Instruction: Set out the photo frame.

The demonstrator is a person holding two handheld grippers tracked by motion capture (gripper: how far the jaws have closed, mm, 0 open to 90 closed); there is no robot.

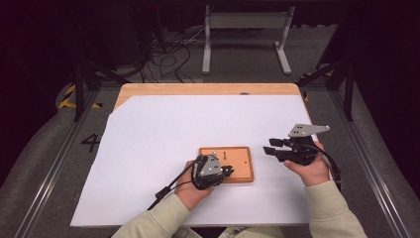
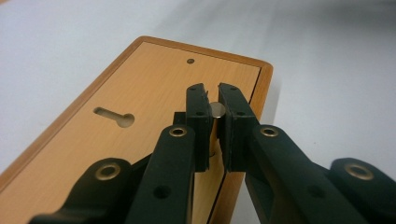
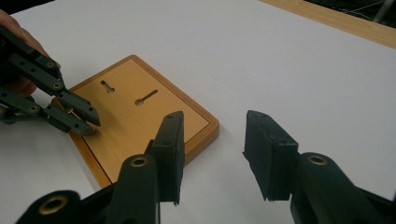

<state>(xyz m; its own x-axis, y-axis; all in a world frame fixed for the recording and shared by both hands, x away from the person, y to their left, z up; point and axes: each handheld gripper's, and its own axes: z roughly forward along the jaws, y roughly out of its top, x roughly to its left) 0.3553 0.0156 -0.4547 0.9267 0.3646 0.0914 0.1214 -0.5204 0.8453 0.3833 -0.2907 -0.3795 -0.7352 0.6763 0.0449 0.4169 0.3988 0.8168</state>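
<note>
Left gripper [image 2: 214,100] fingers clamped on small metal pin [image 2: 217,110] over wooden board [image 1: 237,168]. Right gripper [image 3: 212,149] fingers apart, empty, beside board.

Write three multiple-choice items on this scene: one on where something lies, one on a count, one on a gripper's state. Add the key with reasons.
1. Where does the wooden board lie?
A. on the white sheet
B. on the floor
C. held up in the air

2. How many keyhole slots does the board's face show in the right gripper view?
A. none
B. two
C. five

3. How does the left gripper stand?
A. wide open above the board
B. shut on a small metal pin
C. lying on the floor

Key: 1 A, the board rests flat on the white sheet that covers the table. 2 B, two slots sit side by side on its face. 3 B, the left gripper view shows its pads pressed on a small metal pin at the board's edge.
</note>
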